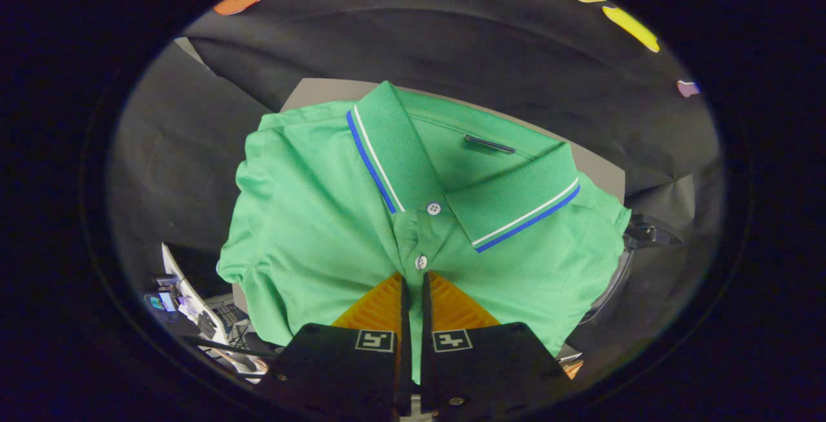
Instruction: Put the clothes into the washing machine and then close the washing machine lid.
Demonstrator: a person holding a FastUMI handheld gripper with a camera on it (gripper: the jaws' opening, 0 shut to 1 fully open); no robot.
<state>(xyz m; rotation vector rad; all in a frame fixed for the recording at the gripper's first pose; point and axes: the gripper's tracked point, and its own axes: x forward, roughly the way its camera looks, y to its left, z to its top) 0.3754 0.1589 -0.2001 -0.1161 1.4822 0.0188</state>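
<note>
Black cloth hangs behind a grey counter (322, 90). One green shirt (310, 215) lies folded on it, hanging over its near edge. The claw (413, 280) is nearly closed, its two fingers pinching the shirt front just below the lower of two buttons. I think the job has only begun: loading and lid-closing are left.

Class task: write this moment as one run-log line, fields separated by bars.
stage: pick-up | gripper: shut on shirt | shirt: green polo, pinched at button placket, collar beyond fingers | surface: grey, under shirt
</note>
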